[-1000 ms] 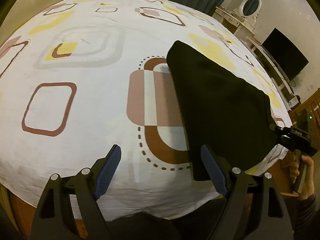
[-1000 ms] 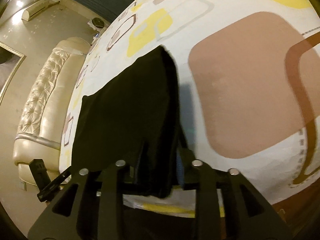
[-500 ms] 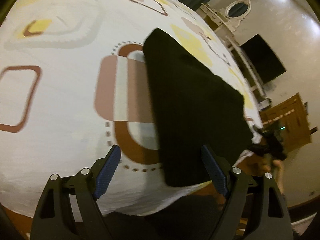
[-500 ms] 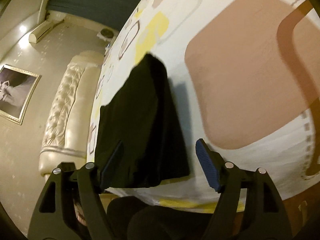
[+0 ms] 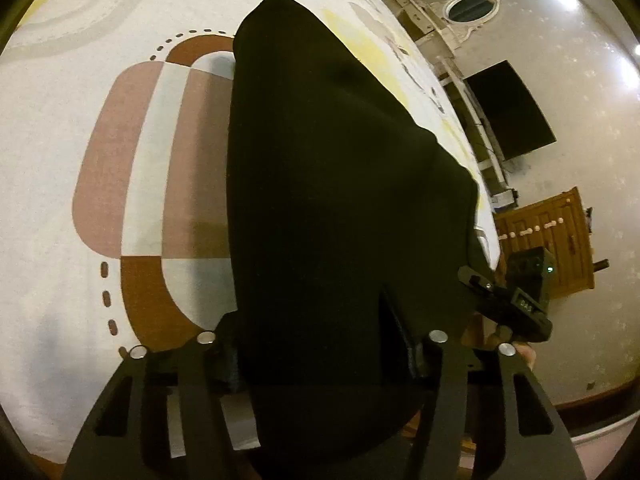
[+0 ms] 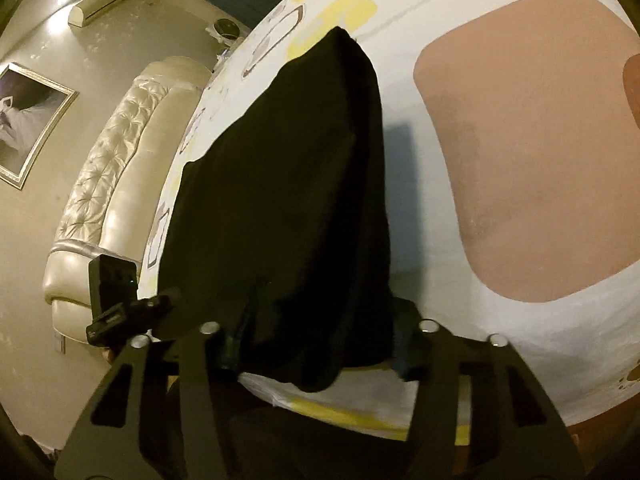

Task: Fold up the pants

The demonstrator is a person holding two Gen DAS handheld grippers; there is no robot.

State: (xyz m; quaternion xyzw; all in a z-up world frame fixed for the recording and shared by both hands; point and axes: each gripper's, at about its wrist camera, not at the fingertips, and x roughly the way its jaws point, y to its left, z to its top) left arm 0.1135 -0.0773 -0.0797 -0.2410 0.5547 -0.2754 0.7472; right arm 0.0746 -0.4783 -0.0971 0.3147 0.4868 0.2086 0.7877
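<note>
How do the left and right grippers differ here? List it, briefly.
The left gripper holds the black pants' near left corner; the right gripper holds the near right corner. Beside the left gripper the bed sheet shows a brown dashed pattern; beside the right gripper, a plain pink patch. Both are closed on cloth.

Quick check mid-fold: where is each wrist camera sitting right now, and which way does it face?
Left wrist: on the left gripper at the bed's near edge, facing along the black pants across the patterned bedsheet toward the wall TV; the right gripper shows at right.
Right wrist: on the right gripper, same edge, facing along the pants toward the tufted headboard; the left gripper shows at left.
Shared: both views show the pants, the bedsheet, and jaws closed on the pants' near edge.
</note>
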